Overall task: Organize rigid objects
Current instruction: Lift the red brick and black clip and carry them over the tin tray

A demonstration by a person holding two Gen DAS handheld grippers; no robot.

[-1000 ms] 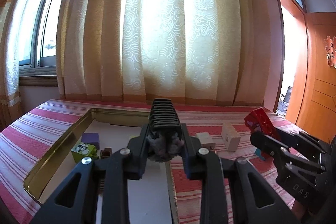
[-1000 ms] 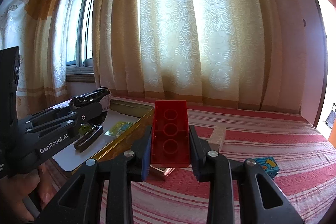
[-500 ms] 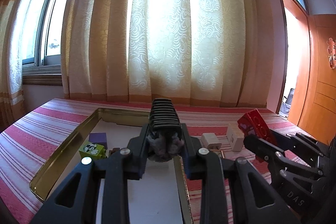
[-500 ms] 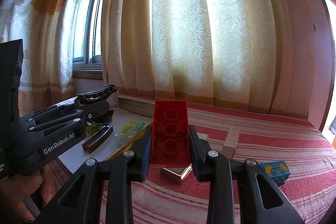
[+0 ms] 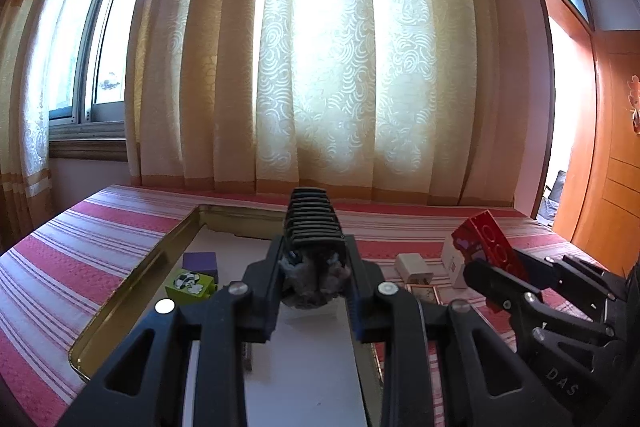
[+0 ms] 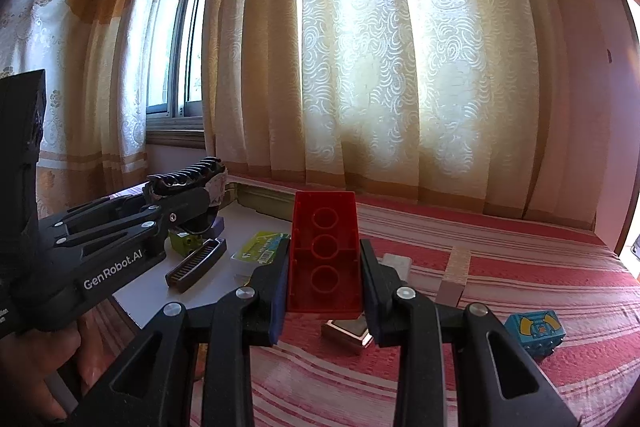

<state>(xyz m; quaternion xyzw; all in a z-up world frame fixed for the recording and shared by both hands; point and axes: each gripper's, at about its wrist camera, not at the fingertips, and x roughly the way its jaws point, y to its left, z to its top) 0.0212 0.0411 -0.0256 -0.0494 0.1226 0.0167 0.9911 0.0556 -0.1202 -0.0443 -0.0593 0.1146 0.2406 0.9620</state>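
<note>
our left tool (image 5: pixel 314 269) is clamped on a black ribbed clip (image 5: pixel 314 223) with grey fluff at its base; the clip stands up between the pads and hangs over the tray (image 5: pixel 120 297). our right tool (image 6: pixel 324 267) is closed on a red building brick (image 6: pixel 325 251), whose hollow underside with three round sockets faces the camera. in the left wrist view the same brick (image 5: pixel 490 247) shows to the right of the tray, above the striped cloth (image 5: pixel 80 247), which covers the worktop.

inside the gold-rimmed tray, on its white floor, we see a purple block (image 5: pixel 200 262) and, just in front of it and touching it, a green printed block (image 5: pixel 190 283). the right wrist view adds a second black ribbed clip (image 6: pixel 196 265) lying flat in the tray and a green-and-white packet (image 6: pixel 262 247) near the tray's right rim.

outside the tray, on the cloth, a white charger (image 5: pixel 414 265) lies near a white box (image 5: pixel 454 261). a small metal case (image 6: pixel 346 331) lies just below the right tool. a blue printed block (image 6: pixel 536 331) sits well apart to the right.

a hand (image 6: pixel 36 367) grips the left tool's handle at the lower left of the right wrist view. patterned curtains (image 5: pixel 320 67) and a window fill the background.
</note>
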